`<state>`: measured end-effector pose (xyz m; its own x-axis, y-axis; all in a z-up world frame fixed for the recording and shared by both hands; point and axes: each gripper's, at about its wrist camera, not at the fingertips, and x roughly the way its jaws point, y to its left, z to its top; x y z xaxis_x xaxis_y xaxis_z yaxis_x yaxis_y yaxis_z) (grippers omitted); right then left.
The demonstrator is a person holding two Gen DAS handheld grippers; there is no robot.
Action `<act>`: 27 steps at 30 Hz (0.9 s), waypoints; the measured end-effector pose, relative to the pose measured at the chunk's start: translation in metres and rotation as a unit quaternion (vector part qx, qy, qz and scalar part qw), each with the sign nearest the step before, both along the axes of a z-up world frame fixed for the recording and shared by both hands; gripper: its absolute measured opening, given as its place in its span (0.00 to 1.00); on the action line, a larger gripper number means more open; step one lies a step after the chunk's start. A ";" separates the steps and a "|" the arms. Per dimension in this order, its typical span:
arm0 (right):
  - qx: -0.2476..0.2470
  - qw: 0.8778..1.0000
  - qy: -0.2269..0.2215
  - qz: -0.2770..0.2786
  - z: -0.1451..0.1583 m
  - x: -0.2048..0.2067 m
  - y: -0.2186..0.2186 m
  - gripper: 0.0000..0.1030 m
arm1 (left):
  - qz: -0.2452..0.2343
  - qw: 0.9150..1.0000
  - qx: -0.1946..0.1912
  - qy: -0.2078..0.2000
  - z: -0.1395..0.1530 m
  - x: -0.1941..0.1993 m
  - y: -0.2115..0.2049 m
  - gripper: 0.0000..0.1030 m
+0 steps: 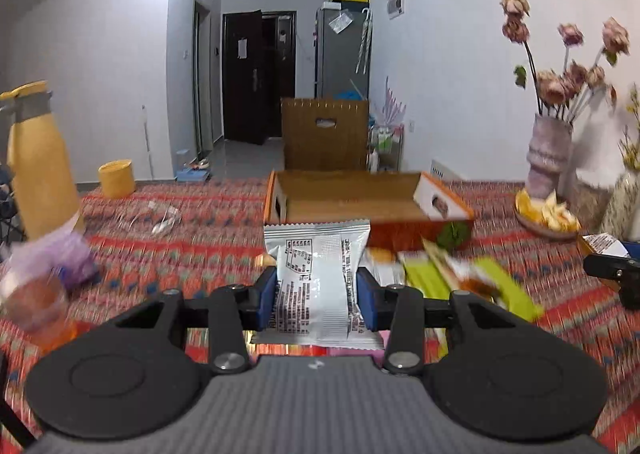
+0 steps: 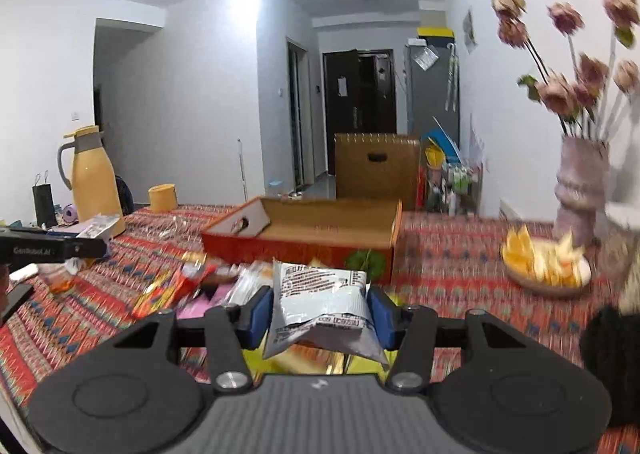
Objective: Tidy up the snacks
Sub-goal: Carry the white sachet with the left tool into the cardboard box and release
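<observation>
A: Start close in. What has the left gripper (image 1: 317, 292) got?

B: Its blue fingers (image 1: 267, 296) are clamped on a silver snack packet (image 1: 316, 274), printed back facing the camera, held upright and clear of the worktop (image 1: 200, 222).

A: And the right gripper (image 2: 318, 314)?

B: Same sort of thing: its fingers (image 2: 379, 312) pinch a second silver packet (image 2: 324, 308), crumpled and tilted, also lifted off the cloth.

A: What lies just under and beyond them?

B: A loose heap of snacks (image 2: 188, 286) on the red patterned cloth: red, pink, clear and green wrappers, blurred. In the left view a green packet (image 1: 480, 282) sits just right of the fingers.

A: Behind the heap?

B: An open orange cardboard tray (image 1: 360, 194), brown inside, with nothing visible in it, right behind the pile.

A: Further out?

B: A dish of orange peel (image 2: 548, 266) to the right, near a pink vase of dried roses (image 2: 580, 190). On the left, a yellow thermos jug (image 2: 94, 178). Past the worktop, a brown carton (image 1: 324, 134), then a dark door (image 1: 256, 74) at the end of the hallway.
</observation>
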<state>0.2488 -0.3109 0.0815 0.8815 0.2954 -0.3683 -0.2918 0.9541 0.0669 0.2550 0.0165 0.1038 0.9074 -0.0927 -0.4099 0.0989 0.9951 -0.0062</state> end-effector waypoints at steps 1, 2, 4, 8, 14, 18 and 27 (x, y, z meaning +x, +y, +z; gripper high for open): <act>-0.003 1.000 -0.006 0.005 0.008 0.012 -0.002 0.49 | 0.001 1.000 0.002 -0.006 0.005 0.011 0.000 0.41; -0.006 1.000 -0.010 0.008 0.014 0.024 -0.003 0.49 | 0.004 1.000 0.009 -0.014 0.010 0.025 -0.002 0.41; -0.013 1.000 -0.023 0.010 0.028 0.049 -0.004 0.49 | 0.009 0.999 0.023 -0.034 0.019 0.049 -0.005 0.41; -0.010 0.999 -0.031 0.017 0.048 0.111 -0.006 0.49 | 0.009 0.999 0.019 -0.037 0.032 0.111 -0.007 0.41; 0.008 1.000 -0.005 0.024 0.058 0.229 -0.002 0.50 | 0.009 1.000 0.004 0.003 0.031 0.228 -0.012 0.41; -0.019 1.000 0.020 0.015 0.040 0.305 0.014 0.50 | 0.021 0.999 -0.005 0.038 0.013 0.294 -0.015 0.41; -0.107 0.985 0.134 -0.030 -0.049 0.452 0.062 0.50 | 0.051 0.992 0.047 0.102 -0.060 0.400 -0.026 0.41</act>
<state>0.7013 -0.2485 0.0328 0.7578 0.1360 -0.6381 -0.2334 0.9698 -0.0705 0.6550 -0.0098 0.0441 0.8070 0.0427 -0.5890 0.0039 0.9970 0.0775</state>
